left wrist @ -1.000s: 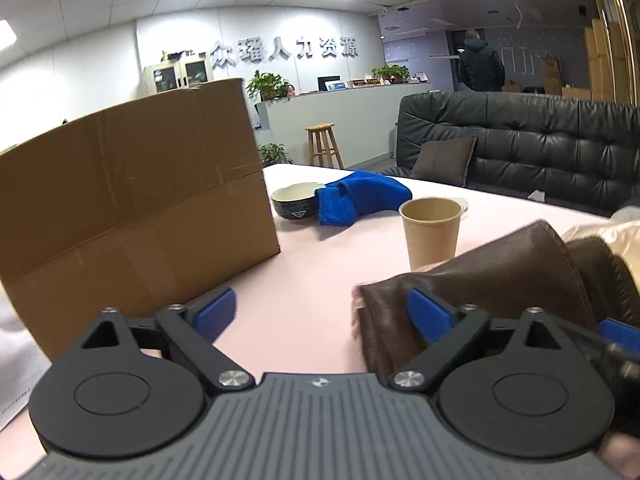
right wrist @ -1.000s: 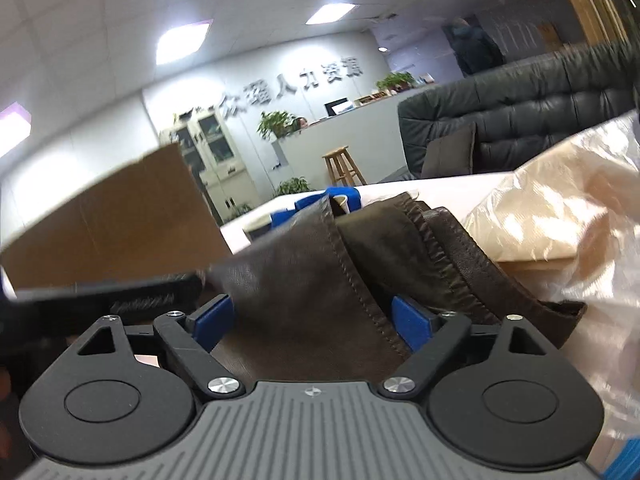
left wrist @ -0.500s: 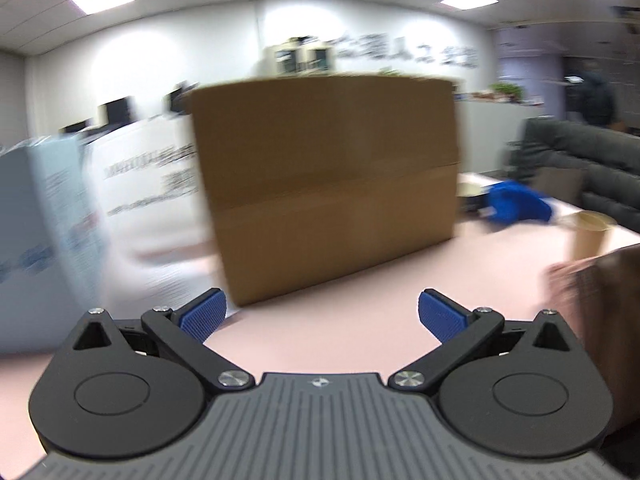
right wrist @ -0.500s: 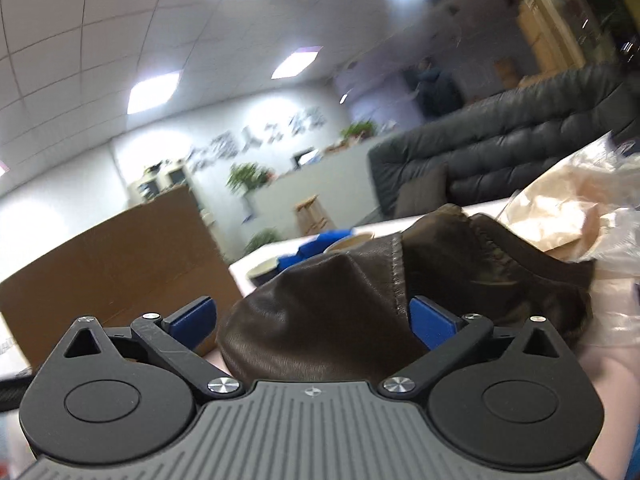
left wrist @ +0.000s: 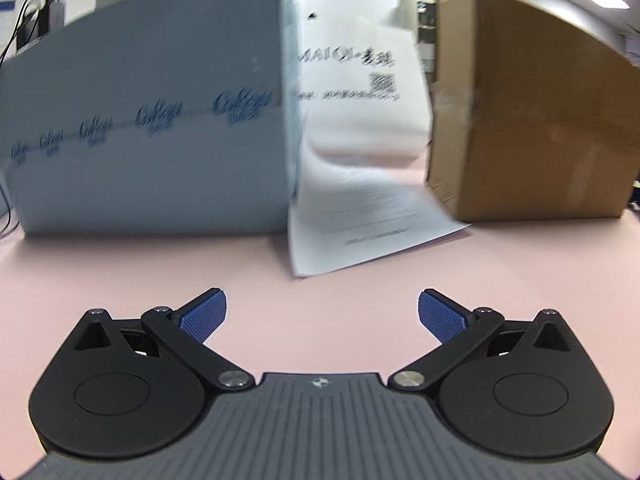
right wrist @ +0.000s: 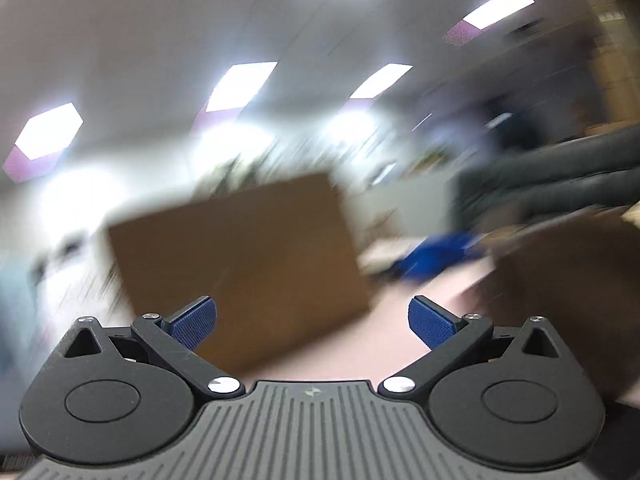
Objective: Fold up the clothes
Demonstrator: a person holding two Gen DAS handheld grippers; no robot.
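Both the left gripper (left wrist: 322, 312) and right gripper (right wrist: 312, 318) have jaws apart, empty — the brown garment (right wrist: 568, 280), a blur at the table's (left wrist: 120, 272) right, lies released; folding looks finished or paused.

1. Office, likely a reception or lounge area; right wrist view is heavily blurred.
2. Grid ceiling with recessed light panels (right wrist: 240, 86).
3. Pink table (left wrist: 120, 272) carries a cardboard box (left wrist: 532, 112), a pale blue carton (left wrist: 152, 120) and a printed sheet (left wrist: 368, 216).
4. Dark sofa (right wrist: 560, 184) behind; cables (left wrist: 24, 20) at the far left.
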